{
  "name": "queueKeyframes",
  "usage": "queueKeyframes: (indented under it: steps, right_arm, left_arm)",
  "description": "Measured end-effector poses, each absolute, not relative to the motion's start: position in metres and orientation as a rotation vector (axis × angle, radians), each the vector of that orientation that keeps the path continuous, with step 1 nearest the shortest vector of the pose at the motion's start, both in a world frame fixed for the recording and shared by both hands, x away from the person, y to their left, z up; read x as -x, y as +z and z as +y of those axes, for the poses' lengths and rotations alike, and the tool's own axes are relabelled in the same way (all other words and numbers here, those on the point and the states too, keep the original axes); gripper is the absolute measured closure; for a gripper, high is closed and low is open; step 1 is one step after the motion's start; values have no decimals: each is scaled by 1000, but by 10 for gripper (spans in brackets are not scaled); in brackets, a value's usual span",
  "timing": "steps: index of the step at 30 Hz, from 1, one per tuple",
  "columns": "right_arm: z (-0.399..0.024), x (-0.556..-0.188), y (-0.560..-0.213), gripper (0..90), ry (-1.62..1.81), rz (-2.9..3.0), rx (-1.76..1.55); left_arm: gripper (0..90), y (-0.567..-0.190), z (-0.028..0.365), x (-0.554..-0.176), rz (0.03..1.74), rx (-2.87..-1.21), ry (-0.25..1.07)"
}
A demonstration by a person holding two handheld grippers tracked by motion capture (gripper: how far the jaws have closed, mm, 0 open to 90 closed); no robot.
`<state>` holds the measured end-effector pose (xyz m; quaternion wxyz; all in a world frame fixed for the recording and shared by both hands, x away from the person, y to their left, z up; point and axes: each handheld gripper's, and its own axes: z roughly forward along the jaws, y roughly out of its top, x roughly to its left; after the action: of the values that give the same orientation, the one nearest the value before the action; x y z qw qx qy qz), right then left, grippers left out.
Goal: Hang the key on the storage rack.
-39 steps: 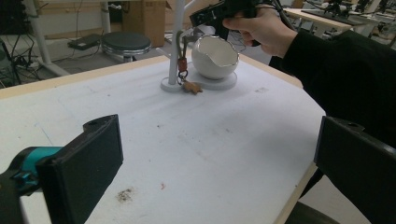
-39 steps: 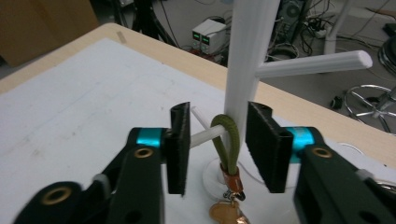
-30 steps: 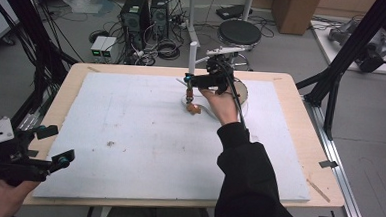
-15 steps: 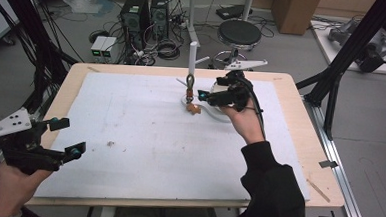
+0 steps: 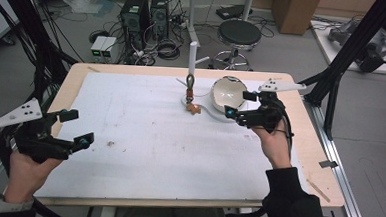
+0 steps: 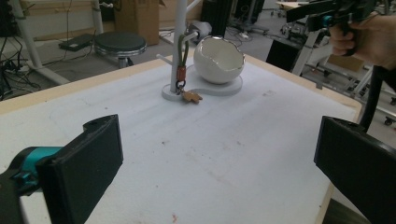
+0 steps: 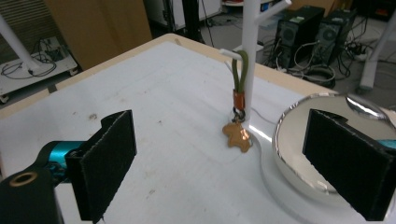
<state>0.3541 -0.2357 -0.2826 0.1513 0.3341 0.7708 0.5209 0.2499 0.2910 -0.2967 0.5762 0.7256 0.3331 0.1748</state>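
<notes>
Even bright light, soft shadows, slightly blurry.

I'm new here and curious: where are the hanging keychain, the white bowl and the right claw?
keychain (image 7: 237, 135): right gripper view, on its brown charm.
white bowl (image 6: 215, 63): left gripper view, on its outer wall.
right claw (image 5: 240, 105): high view, midway between its fingertips.

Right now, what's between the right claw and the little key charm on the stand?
The white bowl sits partly between the right claw and the key charm, in the high view.

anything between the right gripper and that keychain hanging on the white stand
Nothing visible. The right gripper is open, with bare white mat between its jaws and the keychain hanging from a peg of the white stand. The bowl sits off to the side, by one jaw.
</notes>
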Motion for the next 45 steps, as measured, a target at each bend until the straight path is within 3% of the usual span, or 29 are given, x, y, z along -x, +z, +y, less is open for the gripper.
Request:
queueKeyframes:
  steps: [15,35,45]
  right_arm:
    - [-292,-322,-298,91,1584,2131,-1047]
    - [-327,-281,-283,91,1554,2150,-1001]
    - [-339,-277,-286,91,1563,2138,-1024]
  left_arm:
    - [17,-304,282,-266,769,-1698,380]
    - [17,-302,282,-262,760,-1683,372]
    - [17,-301,276,-260,754,-1696,371]
